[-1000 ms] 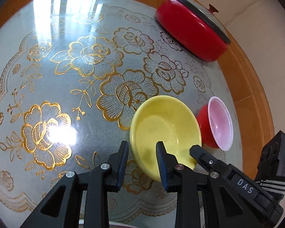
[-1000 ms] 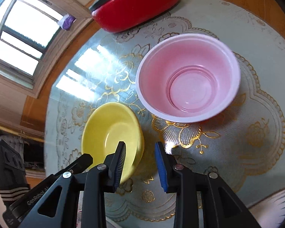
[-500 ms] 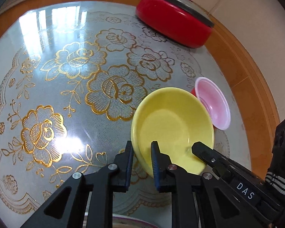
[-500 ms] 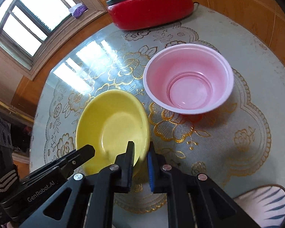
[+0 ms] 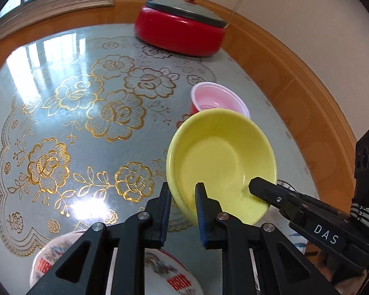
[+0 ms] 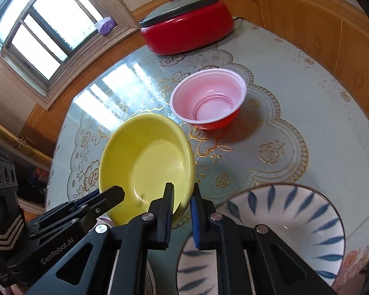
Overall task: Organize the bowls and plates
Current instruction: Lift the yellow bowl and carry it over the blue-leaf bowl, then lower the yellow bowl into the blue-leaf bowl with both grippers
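Note:
A yellow bowl (image 5: pixel 221 162) (image 6: pixel 145 162) hangs tilted just above the table, held at its near rim from two sides. My left gripper (image 5: pixel 182 191) is shut on the rim at the bowl's left; in the right wrist view the left gripper (image 6: pixel 115 193) reaches in from the lower left. At the bowl's right side my right gripper (image 6: pixel 182 190) is shut on the rim, and the left wrist view shows the right gripper (image 5: pixel 260 186) coming from the lower right. Behind the yellow bowl stands a pink bowl (image 5: pixel 216 98) (image 6: pixel 209 98) with a red outside.
A red lidded electric pot (image 5: pixel 179 34) (image 6: pixel 187 34) stands at the far edge of the round floral table (image 5: pixel 86 113). A white plate with blue leaf strokes (image 6: pixel 283 221) lies near the front right. A white bowl with red characters (image 5: pixel 46 258) sits under the left gripper.
Both grippers went from open beside the yellow bowl to shut on its rim. The bowl has come up off the table and toward the near side.

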Motion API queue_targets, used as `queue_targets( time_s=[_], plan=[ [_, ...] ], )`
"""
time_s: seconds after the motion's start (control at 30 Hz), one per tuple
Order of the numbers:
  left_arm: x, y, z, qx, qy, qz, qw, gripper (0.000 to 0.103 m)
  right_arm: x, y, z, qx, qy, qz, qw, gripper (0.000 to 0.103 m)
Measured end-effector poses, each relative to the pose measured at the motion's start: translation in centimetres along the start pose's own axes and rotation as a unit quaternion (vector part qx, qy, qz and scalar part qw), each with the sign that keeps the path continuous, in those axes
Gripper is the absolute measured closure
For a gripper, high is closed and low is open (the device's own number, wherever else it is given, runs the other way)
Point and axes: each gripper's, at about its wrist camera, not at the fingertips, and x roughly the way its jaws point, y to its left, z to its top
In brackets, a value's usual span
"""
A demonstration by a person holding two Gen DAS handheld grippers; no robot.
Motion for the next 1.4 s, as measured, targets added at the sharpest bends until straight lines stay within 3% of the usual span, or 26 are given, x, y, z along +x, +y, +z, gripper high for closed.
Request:
queue_targets(
  time_s=[0.5, 1.03, 1.4],
  plan=[
    [-0.1, -7.2, -5.2, 0.102, 0.018, -0.032, 0.9941, 0.085, -5.5, -5.4, -5.3, 0.028, -0.022, -0.032, 0.999, 0.091],
    [1.8, -10.4, -8.6, 0.148, 0.036, -0.031, 0.9879, 0.084, -6.5, -8.9, -9.3, 0.058, -0.004, -0.042, 0.997, 0.09],
    [1.9, -11.7, -10.0, 0.167, 0.031, -0.016, 0.9853, 0.084, -6.5, -9.8, -10.3, 0.062, -0.002, -0.045, 0.997, 0.09]
  ],
)
